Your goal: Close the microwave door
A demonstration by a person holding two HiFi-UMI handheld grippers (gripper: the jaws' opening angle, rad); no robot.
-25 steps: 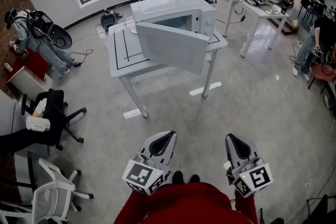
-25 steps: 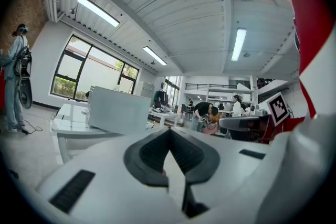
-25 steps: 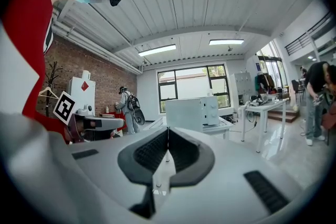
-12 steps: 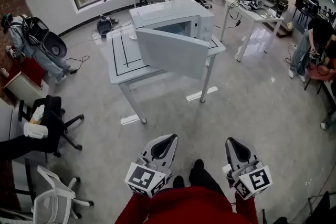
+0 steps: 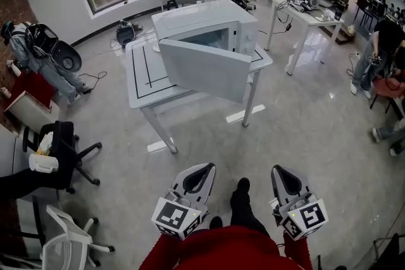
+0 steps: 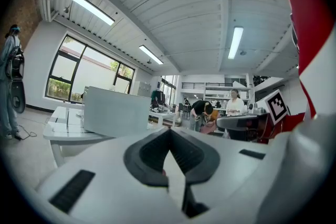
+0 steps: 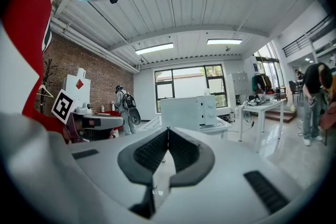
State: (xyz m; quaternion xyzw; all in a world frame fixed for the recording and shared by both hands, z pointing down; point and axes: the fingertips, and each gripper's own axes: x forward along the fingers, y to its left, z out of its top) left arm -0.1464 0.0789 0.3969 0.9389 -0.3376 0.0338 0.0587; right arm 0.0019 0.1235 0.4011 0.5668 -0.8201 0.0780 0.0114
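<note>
Head view: the microwave [image 5: 212, 16] stands upper centre on a white table [image 5: 142, 73], its door [image 5: 205, 69] swung open. Left gripper view: the left gripper [image 6: 169, 131] is pressed together, empty. Right gripper view: the right gripper [image 7: 168, 131] likewise. The door looks stiff and light-swinging (it's hinged), so push near its free right edge.

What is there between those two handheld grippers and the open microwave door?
Only bare grey floor with a white strip marked on it, seen in the head view. The left gripper and right gripper are well short of the microwave door.
</note>
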